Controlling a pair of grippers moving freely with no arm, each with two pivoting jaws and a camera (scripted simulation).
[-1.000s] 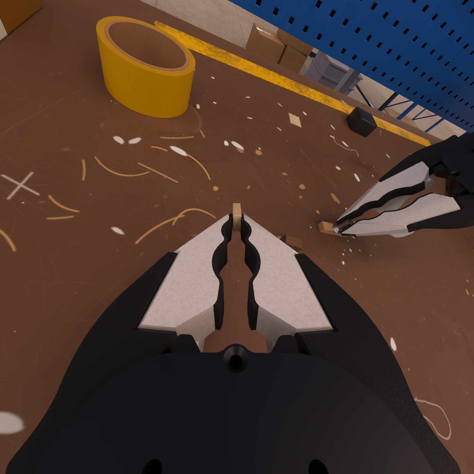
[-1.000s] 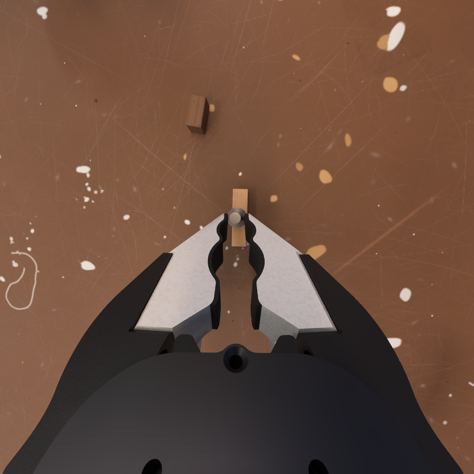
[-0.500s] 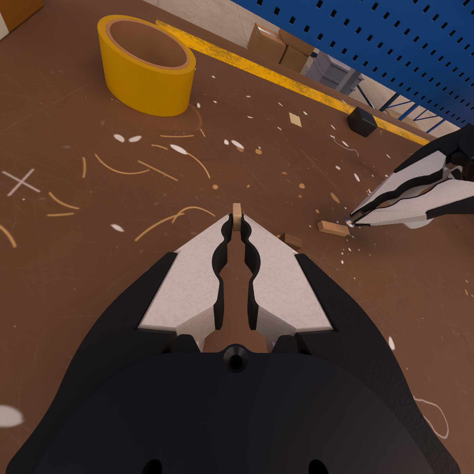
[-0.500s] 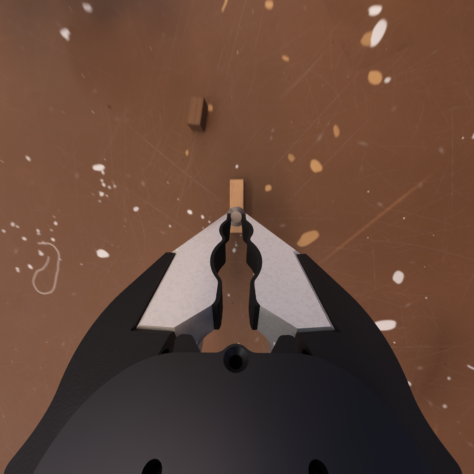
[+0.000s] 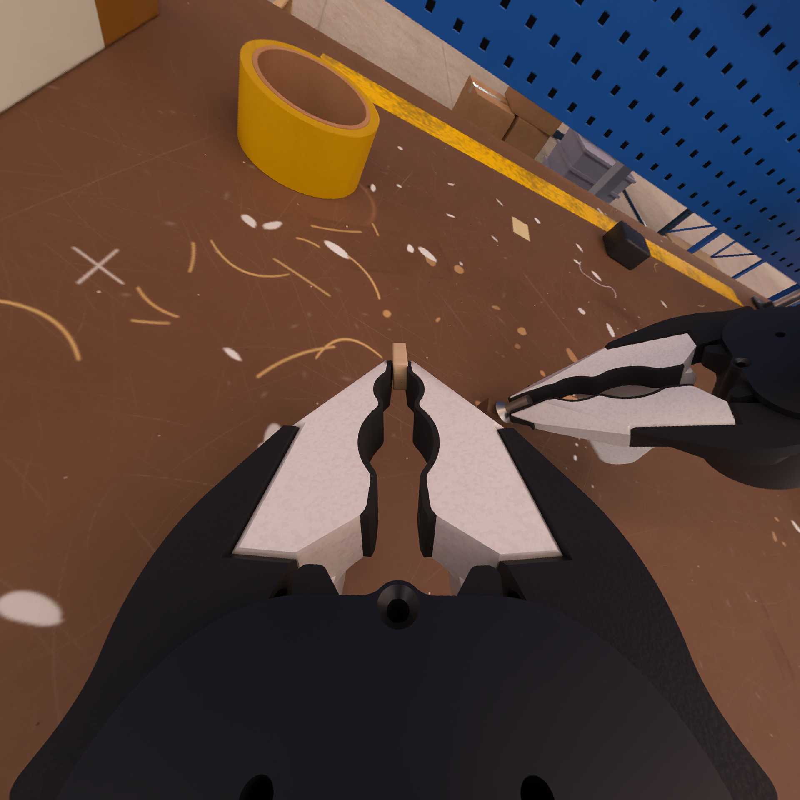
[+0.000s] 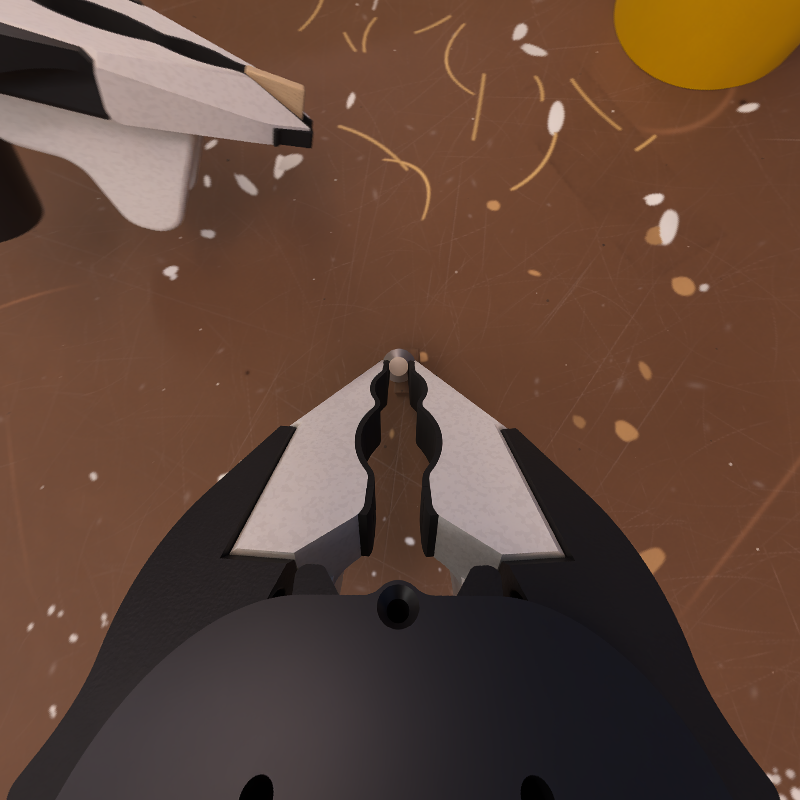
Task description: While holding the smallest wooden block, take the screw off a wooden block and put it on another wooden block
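1. Left tool (image 5: 399, 368) is clamped on the smallest wooden block (image 5: 399, 366), a pale sliver pinched edge-on at the very tips and held clear above the table (image 5: 130, 433). Prob. parked there so the block stays held w/o blocking the other tool's work.
2. Right tool (image 6: 398, 368) is closed on the screw (image 6: 398, 362): grey head pokes out past the tips, shank nipped between the jaws. Gripping near the head leaves the head free to go down first.
3. Seen from the left wrist, the right tool (image 5: 504, 409) comes in low from the side w/ the screw (image 5: 501, 408) at its tip, right at a dark wooden block (image 5: 488, 404) that's mostly hidden behind the left tool's finger. Touching or just short: can't tell.
4. Judgement: screw is off its first block; this looks like the put-down on the dark block.
5. Risk: small target, so the screw could roll off on release.
6. Yellow tape roll (image 5: 303, 117) and black cube (image 5: 625, 244) sit well apart, not in the way.
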